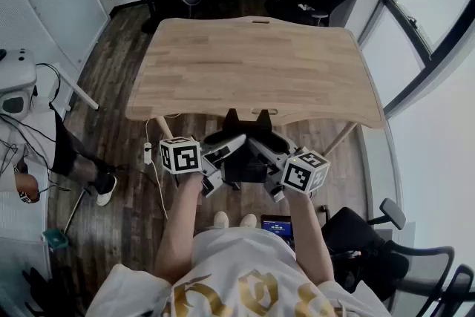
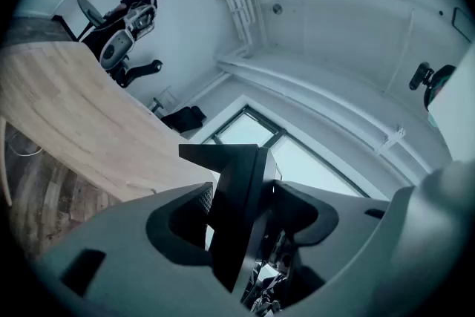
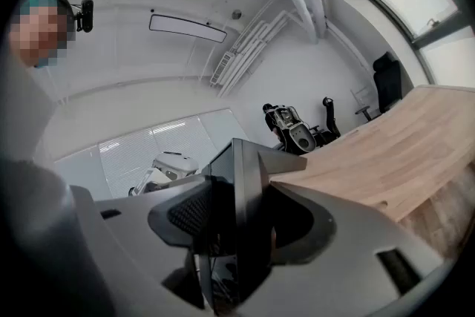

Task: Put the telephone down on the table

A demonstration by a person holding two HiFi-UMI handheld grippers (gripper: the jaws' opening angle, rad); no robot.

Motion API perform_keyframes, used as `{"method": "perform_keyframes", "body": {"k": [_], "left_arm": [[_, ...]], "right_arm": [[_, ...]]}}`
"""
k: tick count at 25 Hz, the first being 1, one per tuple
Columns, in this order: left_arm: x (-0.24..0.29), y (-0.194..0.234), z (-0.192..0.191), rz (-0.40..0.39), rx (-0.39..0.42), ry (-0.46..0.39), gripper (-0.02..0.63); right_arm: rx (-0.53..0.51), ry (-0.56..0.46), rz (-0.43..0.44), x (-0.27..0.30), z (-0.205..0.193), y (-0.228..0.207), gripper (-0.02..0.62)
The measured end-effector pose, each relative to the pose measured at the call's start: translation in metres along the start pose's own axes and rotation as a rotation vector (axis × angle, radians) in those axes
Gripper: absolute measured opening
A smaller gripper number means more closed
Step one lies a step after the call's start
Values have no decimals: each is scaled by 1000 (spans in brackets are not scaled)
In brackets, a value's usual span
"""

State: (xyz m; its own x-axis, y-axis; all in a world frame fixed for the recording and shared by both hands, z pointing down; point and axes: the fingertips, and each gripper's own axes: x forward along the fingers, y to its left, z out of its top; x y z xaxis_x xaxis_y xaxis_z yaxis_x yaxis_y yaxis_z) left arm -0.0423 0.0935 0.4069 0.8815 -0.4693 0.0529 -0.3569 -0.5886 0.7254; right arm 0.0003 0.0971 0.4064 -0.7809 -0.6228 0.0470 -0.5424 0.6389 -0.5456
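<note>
pinching the telephone btwn wide jaws: left gripper & right gripper, both clamped.

No legible text, brand or number is being shown; gold print on the white shirt is being left unreadable.

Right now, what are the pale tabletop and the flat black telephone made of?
Pale tabletop: wood, likely glued strips, matte; grain and plank seams show. Flat black telephone: probably hard plastic, smooth with slight sheen; sharp moulded edges, material not certain.
</note>
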Motion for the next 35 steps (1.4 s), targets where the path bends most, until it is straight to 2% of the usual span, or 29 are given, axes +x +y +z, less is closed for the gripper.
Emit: {"method": "perform_keyframes", "body": {"k": [12,19,29,35], "left_arm": [[0,7,-5,10,-4,25,241],[3,2,-3,-12,-15,8,241],[4,3,-4,-2,-5,13,242],[42,14,-4,10,-10,26,242]], "right_arm": [[8,10,-7,0,-4,-2,242],[-1,20,-9,-1,-2,-4,242],[14,23,2,-1,-2,-5,242],[30,23,3,-9,9,-43,242]]}}
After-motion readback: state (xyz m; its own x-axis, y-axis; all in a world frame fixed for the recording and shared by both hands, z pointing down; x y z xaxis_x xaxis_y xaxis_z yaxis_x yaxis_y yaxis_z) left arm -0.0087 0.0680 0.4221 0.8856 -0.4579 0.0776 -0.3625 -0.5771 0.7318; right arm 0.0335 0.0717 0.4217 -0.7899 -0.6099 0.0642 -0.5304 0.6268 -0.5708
